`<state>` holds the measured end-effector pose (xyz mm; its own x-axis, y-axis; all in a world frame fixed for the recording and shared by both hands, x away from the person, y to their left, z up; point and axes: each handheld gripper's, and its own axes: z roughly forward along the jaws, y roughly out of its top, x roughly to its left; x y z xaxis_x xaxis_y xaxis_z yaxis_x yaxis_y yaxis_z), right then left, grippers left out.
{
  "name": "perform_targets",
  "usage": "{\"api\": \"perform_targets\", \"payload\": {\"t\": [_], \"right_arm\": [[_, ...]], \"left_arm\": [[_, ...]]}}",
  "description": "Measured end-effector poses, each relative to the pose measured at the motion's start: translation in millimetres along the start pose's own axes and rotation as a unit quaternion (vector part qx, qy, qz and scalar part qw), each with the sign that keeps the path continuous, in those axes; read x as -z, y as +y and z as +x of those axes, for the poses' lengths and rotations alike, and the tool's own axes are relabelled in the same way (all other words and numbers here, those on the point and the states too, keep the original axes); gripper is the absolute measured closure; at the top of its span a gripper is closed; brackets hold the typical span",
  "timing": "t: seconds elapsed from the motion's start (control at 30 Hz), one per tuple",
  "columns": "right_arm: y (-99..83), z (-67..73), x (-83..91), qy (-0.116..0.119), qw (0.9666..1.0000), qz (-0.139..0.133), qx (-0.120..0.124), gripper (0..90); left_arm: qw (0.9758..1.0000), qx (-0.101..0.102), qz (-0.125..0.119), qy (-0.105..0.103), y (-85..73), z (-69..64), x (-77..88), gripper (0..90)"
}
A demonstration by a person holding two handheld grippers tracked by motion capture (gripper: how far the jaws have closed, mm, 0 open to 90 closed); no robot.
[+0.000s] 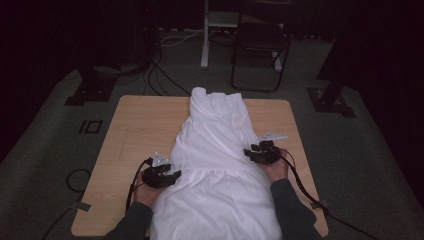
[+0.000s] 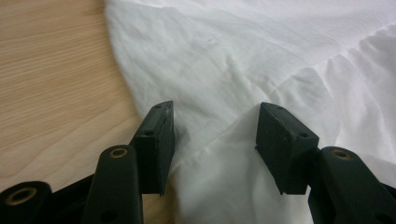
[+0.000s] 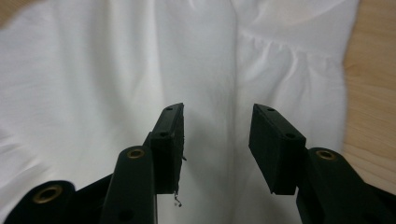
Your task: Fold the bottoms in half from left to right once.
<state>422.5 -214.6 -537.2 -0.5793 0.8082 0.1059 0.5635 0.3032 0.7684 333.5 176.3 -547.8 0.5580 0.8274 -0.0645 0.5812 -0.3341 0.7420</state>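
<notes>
1. White dress lies flat along the middle of the worktop, narrow top end at the far edge, skirt hanging off the near edge between the person's forearms.
2. Left gripper: hand comes in from the near edge, gripper roughly level, jaws pointing inward at the dress's left side edge, just below the gathered waist seam.
3. Right gripper: hand at the dress's right side edge, slightly farther up than the left one, jaws pointing inward across the cloth, grey plate on top.
4. Left gripper state: released. Jaws stand apart, no cloth pinched; dress fabric lies under the gap.
5. Right gripper state: released too. Jaws apart, fabric below them, nothing clamped.
6. Left gripper view adds: the dress edge runs diagonally past the left gripper, bare wood worktop beside it; a fold crease rises between the jaws.
7. Right gripper view adds: the right gripper sits over the dress, gathered seam up right, strip of worktop beyond the hem edge.
8. High view adds: both sleeves, trailing cables, a chair beyond the far end of the dress.
</notes>
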Motion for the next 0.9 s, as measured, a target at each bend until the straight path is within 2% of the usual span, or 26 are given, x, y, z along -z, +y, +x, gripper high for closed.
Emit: {"api": "perform_targets", "payload": {"t": [0.03, 0.07, 0.1, 0.13, 0.17, 0.2, 0.23, 0.27, 0.3, 0.33, 0.4, 0.47, 0.53, 0.63, 0.67, 0.7, 0.73, 0.77, 0.8, 0.83, 0.9], "right_arm": [[1.1, -1.5, -6.1, 0.002, 0.9999, 0.01, -0.005, 61.9], [1.4, -2.5, -10.1, 0.005, 0.9998, 0.02, -0.008, 76.1], [1.4, -2.5, -10.1, 0.005, 0.9998, 0.02, -0.008, 76.1], [1.6, -2.2, -10.4, -0.004, 0.9997, 0.025, 0.001, 87.6], [4.7, 1.2, 3.3, -0.051, 0.9985, -0.01, 0.016, 89.9], [6.5, 2.4, 13.3, -0.059, 0.9975, -0.036, 0.015, 90.0], [8.5, 4.0, 27.8, -0.075, 0.9948, -0.068, 0.014, 90.0], [9.6, 4.5, 40.1, -0.093, 0.9916, -0.089, 0.014, 90.0], [9.4, 2.7, 49.4, -0.11, 0.9894, -0.093, 0.017, 89.9], [8.1, 0.2, 51.4, -0.119, 0.989, -0.087, 0.017, 89.9], [0.6, -9.0, 46.0, -0.135, 0.9892, -0.057, 0.01, 89.9], [-10.4, -19.4, 32.7, -0.134, 0.9905, -0.03, -0.014, 89.8], [-21.7, -26.7, 16.5, -0.122, 0.992, -0.008, -0.032, 89.7], [-28.9, -28.6, 2.6, -0.119, 0.9921, 0.009, -0.04, 89.6], [-29.5, -28.2, 0.9, -0.119, 0.9921, 0.01, -0.041, 89.6], [-29.2, -28.0, 0.4, -0.119, 0.992, 0.008, -0.043, 89.4], [-29.0, -28.1, 0.5, -0.118, 0.992, 0.009, -0.044, 89.3], [-29.2, -28.4, 0.9, -0.117, 0.9923, 0.01, -0.041, 89.2], [-29.6, -28.5, 1.2, -0.116, 0.9924, 0.01, -0.041, 89.1], [-30.3, -28.6, 1.7, -0.115, 0.9925, 0.009, -0.042, 89.1], [-32.4, -27.9, 3.0, -0.113, 0.9928, 0.006, -0.042, 89.2]], "left_arm": [[1.0, 0.0, -0.002, -0.001, -0.2, -0.9, -0.3, 47.1], [1.0, 0.0, -0.003, -0.001, -0.3, -1.5, -0.3, 47.0], [1.0, 0.0, -0.003, -0.001, -0.3, -1.5, -0.3, 46.9], [1.0, -0.001, -0.005, -0.002, -0.7, -2.5, 0.2, 46.9], [1.0, -0.002, -0.006, -0.003, -0.8, -2.7, 0.7, 46.4], [1.0, -0.003, -0.006, -0.005, -0.9, -2.9, 1.1, 46.3], [1.0, -0.001, -0.002, -0.005, -0.9, -3.3, 0.9, 46.2], [1.0, -0.001, 0.001, -0.005, -0.6, -3.5, 0.4, 46.2], [1.0, -0.001, 0.002, -0.006, -0.1, -3.9, 0.1, 46.2], [1.0, -0.002, 0.0, -0.007, 0.8, -4.7, 0.1, 46.1], [0.9999, -0.008, -0.007, -0.007, 4.9, -6.8, 0.3, 45.1], [0.9998, -0.012, -0.014, -0.001, 11.4, -7.4, -1.0, 43.8], [0.9996, -0.017, -0.02, 0.011, 25.0, -5.0, -6.0, 41.6], [0.9994, -0.012, -0.013, 0.03, 42.8, 1.0, -23.3, 38.9], [0.9992, -0.008, 0.0, 0.039, 49.0, 5.3, -36.8, 38.7], [0.9989, -0.006, 0.01, 0.046, 51.0, 7.8, -45.6, 38.7], [0.9989, -0.006, 0.01, 0.046, 51.0, 7.8, -45.6, 39.0], [0.9983, -0.003, 0.023, 0.054, 50.8, 12.1, -59.2, 41.9], [0.9981, -0.002, 0.023, 0.057, 48.9, 13.3, -62.1, 46.2], [0.9987, -0.003, 0.015, 0.049, 47.2, 14.1, -61.2, 55.8], [0.9989, -0.01, 0.013, 0.043, 43.5, 12.3, -57.4, 77.3]]}}
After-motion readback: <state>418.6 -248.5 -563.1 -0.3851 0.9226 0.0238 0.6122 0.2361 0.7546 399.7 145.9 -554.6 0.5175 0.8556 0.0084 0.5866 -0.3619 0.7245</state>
